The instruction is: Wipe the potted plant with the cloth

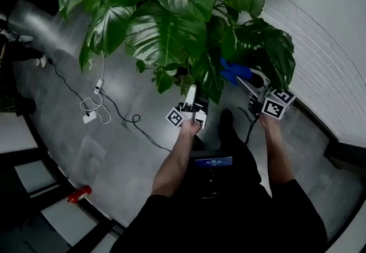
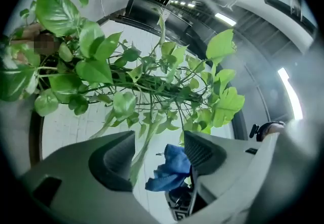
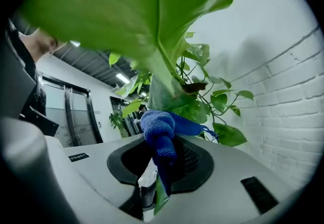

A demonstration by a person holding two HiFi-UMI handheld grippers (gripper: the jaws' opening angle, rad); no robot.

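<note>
The potted plant (image 1: 166, 29) spreads big glossy leaves across the top of the head view. My right gripper (image 1: 247, 81) is shut on a blue cloth (image 1: 234, 71), held up against the leaves on the plant's right side. In the right gripper view the cloth (image 3: 159, 139) is bunched between the jaws, under a large leaf (image 3: 116, 15). My left gripper (image 1: 191, 93) points up into the lower foliage. Its jaws stand apart, with a long pale leaf (image 2: 137, 154) hanging loosely between them. Beyond them the blue cloth (image 2: 169, 168) shows.
A white brick wall (image 1: 326, 35) runs close behind the plant on the right. White cables and a plug strip (image 1: 91, 113) lie on the grey floor to the left. A red object (image 1: 79, 193) lies lower left. Someone's shoes (image 1: 41, 61) show at far left.
</note>
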